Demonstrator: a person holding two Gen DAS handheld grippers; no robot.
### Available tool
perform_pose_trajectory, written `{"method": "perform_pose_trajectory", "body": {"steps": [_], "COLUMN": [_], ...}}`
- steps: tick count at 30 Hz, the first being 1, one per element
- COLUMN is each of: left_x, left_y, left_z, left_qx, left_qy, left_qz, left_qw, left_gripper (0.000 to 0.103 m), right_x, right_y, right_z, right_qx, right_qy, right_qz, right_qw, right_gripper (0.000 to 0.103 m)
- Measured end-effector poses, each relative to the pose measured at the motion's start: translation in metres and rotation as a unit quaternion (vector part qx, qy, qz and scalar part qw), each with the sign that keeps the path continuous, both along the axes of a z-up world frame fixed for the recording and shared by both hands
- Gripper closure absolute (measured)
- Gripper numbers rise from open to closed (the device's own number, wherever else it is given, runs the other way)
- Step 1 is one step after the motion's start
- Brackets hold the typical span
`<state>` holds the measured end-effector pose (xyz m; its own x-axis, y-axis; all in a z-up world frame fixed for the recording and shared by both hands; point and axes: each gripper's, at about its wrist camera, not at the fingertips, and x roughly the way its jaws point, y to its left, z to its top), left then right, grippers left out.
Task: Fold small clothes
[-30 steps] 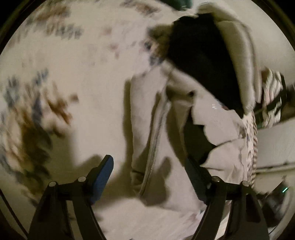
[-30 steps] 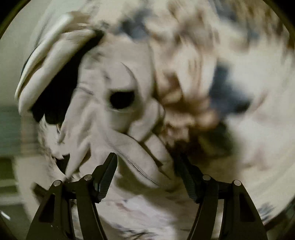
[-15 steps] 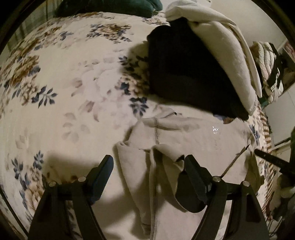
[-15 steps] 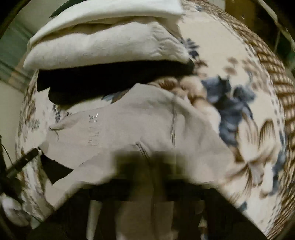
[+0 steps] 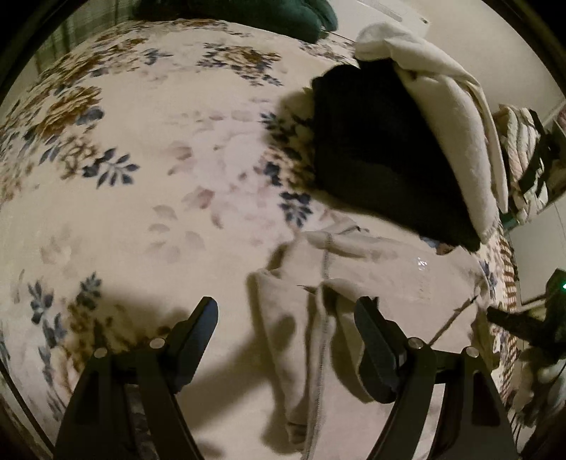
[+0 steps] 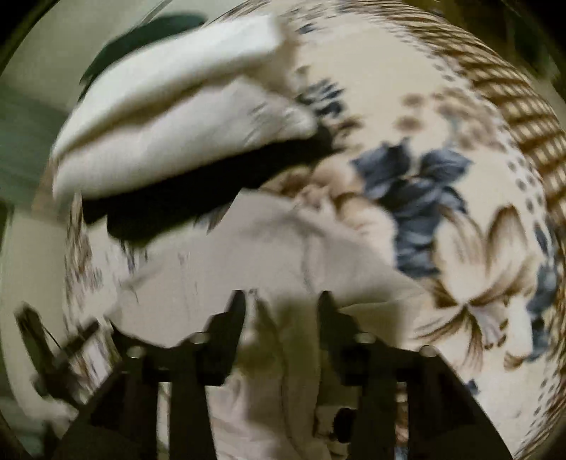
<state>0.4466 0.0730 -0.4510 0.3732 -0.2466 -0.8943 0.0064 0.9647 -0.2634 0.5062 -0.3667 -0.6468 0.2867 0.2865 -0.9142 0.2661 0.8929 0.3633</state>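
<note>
— What is different from a moment ago?

— My left tongs (image 5: pixel 286 318) were already wide open with nothing in them, and they stay that way. The view from them has hardly moved; it just sits a little closer to the bed. My right tongs (image 6: pixel 281 304) were a dark blur pressed into the cloth half a second ago. Now I can see both fingers again. They are partly open, with a fold of the small gray garment (image 6: pixel 247 254) rising up between them. The picture is blurry, so I cannot tell if they pinch it.

— Where is the garment?

— The small gray garment (image 5: pixel 371 283) lies crumpled on the flowered bedspread (image 5: pixel 159 198), in front of my left tongs. One part hangs down between the left fingers, and the right finger (image 5: pixel 375 339) sits over a fold of it. A second ago it was lifted up in a bunch; now it is down on the bed and more spread out.

— What else is near?

— A pile of folded clothes sits just behind the garment. A black piece (image 5: pixel 382 155) is at the bottom and white pieces (image 5: pixel 456 116) are on top. From the right side I see the same black piece (image 6: pixel 198 191) and white pieces (image 6: pixel 184 116), smeared by motion. A dark green thing (image 5: pixel 269 17) lies at the far edge of the bed. The pile is close, so it crowds the far side of the garment.
</note>
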Motion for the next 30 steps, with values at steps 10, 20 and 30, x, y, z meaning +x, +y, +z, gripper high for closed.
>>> {"method": "perform_pose_trajectory", "body": {"steps": [10, 20, 30], "left_x": [0.006, 0.039, 0.069], "left_y": [0.0, -0.054, -0.114], "left_z": [-0.001, -0.014, -0.043], "left_qx": [0.004, -0.006, 0.045], "left_qy": [-0.006, 0.011, -0.015], "left_qz": [-0.014, -0.084, -0.184], "left_qw": [0.9999, 0.9964, 0.9818], "left_gripper": [0.024, 0.024, 0.098], "right_x": [-0.008, -0.002, 0.003], "right_y": [-0.019, -0.011, 0.0], "right_z": [0.009, -0.02, -0.016], "right_qx": [-0.068, -0.027, -0.052], "right_qy": [-0.052, 0.002, -0.007], "right_qz": [-0.106, -0.087, -0.064], "right_qw": [0.991, 0.996, 0.997], "right_gripper": [0.1, 0.098, 0.089]}}
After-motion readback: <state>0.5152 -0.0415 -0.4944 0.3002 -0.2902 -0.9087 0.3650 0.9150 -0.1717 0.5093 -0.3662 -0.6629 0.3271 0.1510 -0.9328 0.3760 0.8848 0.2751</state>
